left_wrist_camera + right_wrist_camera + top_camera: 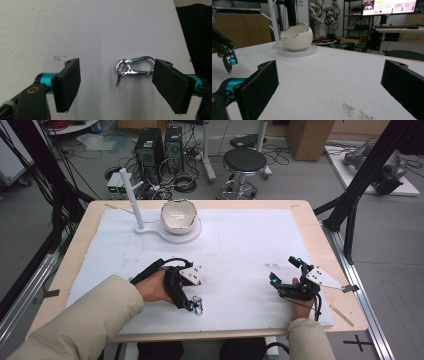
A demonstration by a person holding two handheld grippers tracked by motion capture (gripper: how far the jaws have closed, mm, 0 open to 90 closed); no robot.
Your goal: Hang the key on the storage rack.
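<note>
Standing at the far left of the white mat is a white post on a flat base, and just beside it, on the round part of that base, sits a white eggshell-shaped bowl with a jagged, silver-edged rim. The right gripper view shows the same bowl upright and open at the top, well beyond that gripper's jaws.

Nearer the person, the left gripper is held low over the mat in a hand that comes in from a beige sleeve. Its jaws stand apart and grip nothing. In the left gripper view a silver snap clip lies flat on the mat between the two pads, its far end touching or nearly touching one pad; which, I cannot tell. A small split ring hangs through the clip's eye. From above, the clip shows as a small glint at the gripper's tip.

Farther right, the right gripper rests near the mat's right edge, jaws wide apart and empty, well apart from the clip. A patch of dark specks marks the mat between its pads.
</note>
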